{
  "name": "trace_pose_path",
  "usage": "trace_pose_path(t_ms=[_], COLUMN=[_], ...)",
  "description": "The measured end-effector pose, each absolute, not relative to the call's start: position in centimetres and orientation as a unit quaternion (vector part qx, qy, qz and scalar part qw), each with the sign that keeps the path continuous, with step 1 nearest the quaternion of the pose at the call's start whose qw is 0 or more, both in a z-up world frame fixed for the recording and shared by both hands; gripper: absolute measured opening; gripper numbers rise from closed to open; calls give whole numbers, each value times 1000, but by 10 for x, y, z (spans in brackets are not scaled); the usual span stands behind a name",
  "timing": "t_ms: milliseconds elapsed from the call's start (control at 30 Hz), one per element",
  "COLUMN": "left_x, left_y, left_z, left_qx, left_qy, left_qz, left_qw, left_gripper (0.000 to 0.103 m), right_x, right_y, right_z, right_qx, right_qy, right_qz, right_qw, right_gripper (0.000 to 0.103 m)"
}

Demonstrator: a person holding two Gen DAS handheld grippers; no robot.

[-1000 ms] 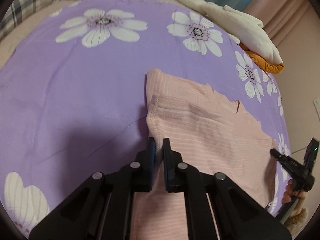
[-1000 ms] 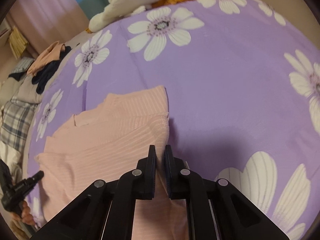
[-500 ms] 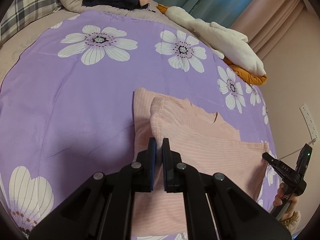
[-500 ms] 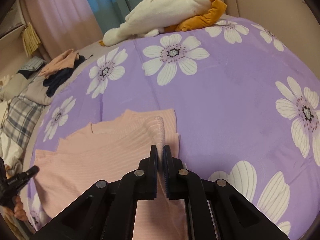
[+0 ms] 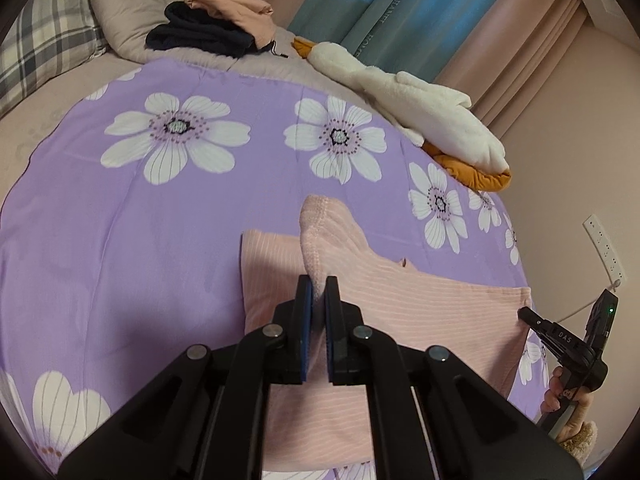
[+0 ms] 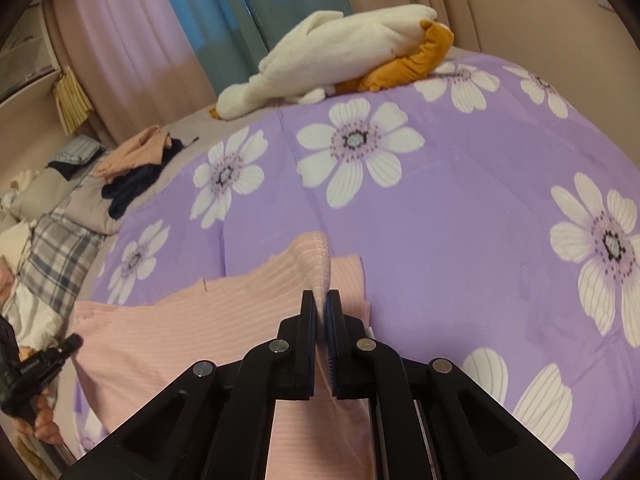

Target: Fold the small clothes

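Two black two-finger grippers, both clamped on one pink ribbed knit garment (image 5: 420, 312). Left gripper (image 5: 318, 292): jaws pressed together on a hemmed corner of the cloth, which peaks up just ahead of the fingertips. Right gripper (image 6: 320, 304): same, jaws closed on the opposite hemmed corner, cloth peaking ahead of it. Garment sags between the two grips; its lower layer lies flat on the purple bedspread with white daisy print (image 5: 120, 240), below and ahead of both grippers.

In the left view the right gripper's black body (image 5: 568, 340) shows far right, one hand (image 5: 570, 404) around its handle. In the right view the left gripper's body (image 6: 36, 368) shows far left, one hand (image 6: 42, 420) under it.

Well beyond the grippers:
- one white plush goose with orange feet (image 5: 420, 116), at the far edge of the bedspread
- one small pile, peach cloth on dark navy cloth (image 5: 216, 24), on a beige pillow (image 5: 128, 12)
- one grey plaid pillow (image 5: 44, 36), far left
- curtains, blue and pink (image 5: 400, 12), behind the bed
- one white wall socket strip (image 5: 604, 248), right of the left gripper
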State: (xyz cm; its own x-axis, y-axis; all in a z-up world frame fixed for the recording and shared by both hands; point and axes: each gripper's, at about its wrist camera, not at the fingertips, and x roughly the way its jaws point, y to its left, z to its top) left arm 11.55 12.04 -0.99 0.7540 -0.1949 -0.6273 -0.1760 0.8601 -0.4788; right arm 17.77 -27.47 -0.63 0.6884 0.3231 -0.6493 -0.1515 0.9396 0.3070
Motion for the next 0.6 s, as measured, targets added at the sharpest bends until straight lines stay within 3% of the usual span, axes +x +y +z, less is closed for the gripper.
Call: trace_pose_path(t_ms=[300, 600], left_x=[152, 193], left_y=[130, 145], left_z=[-17, -55], left_qx=[-260, -270], left_qy=[359, 401], left_qz=[7, 16], left_qw=[897, 875], left_gripper=[5, 5], right_x=[219, 277], right_y=[-268, -264], right_z=[-5, -49], right_qx=[109, 113], right_qy=[375, 431], right_qz=[135, 114], right_qw=[911, 888], right_gripper=[6, 6])
